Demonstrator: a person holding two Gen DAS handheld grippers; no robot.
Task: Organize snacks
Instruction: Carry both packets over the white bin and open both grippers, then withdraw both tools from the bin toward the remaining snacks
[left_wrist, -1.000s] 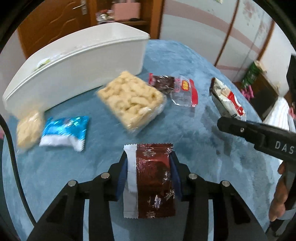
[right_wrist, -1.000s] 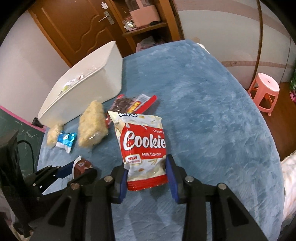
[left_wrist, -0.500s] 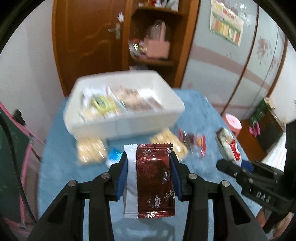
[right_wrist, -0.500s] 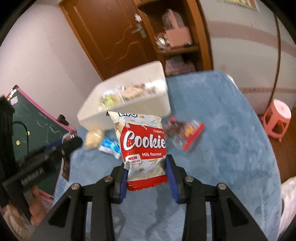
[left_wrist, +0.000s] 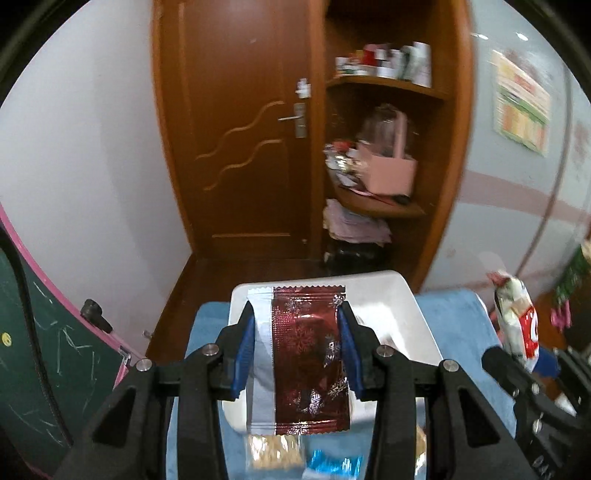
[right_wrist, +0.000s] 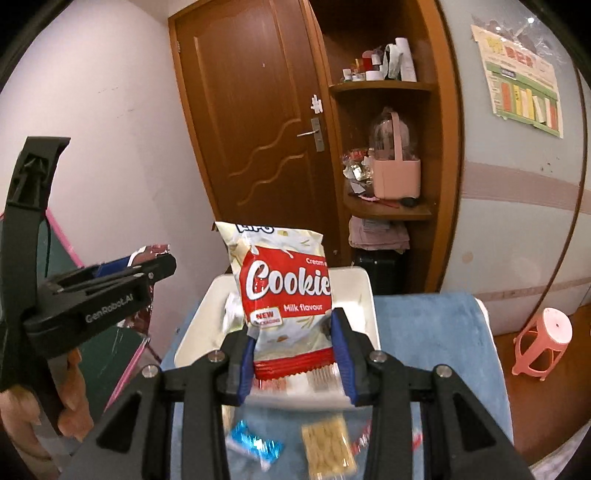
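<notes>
My left gripper (left_wrist: 297, 354) is shut on a dark red foil snack packet (left_wrist: 308, 354) with a silver strip, held high above the white bin (left_wrist: 402, 306). My right gripper (right_wrist: 293, 354) is shut on a white-and-red Cookie bag (right_wrist: 284, 288), also raised over the white bin (right_wrist: 360, 291). The left gripper shows at the left of the right wrist view (right_wrist: 110, 284). The Cookie bag shows at the right of the left wrist view (left_wrist: 517, 321). The bin holds some snacks, mostly hidden.
On the blue table cover (right_wrist: 428, 332) in front of the bin lie a blue packet (right_wrist: 255, 443) and a clear puffed-snack pack (right_wrist: 328, 446). Behind stand a wooden door (right_wrist: 258, 129), shelves (right_wrist: 388, 147), a pink stool (right_wrist: 543, 343) and a chalkboard (left_wrist: 37, 369).
Both grippers have risen from the table with their packets and moved towards the bin. The view has tilted up from the table to the door and shelves.
</notes>
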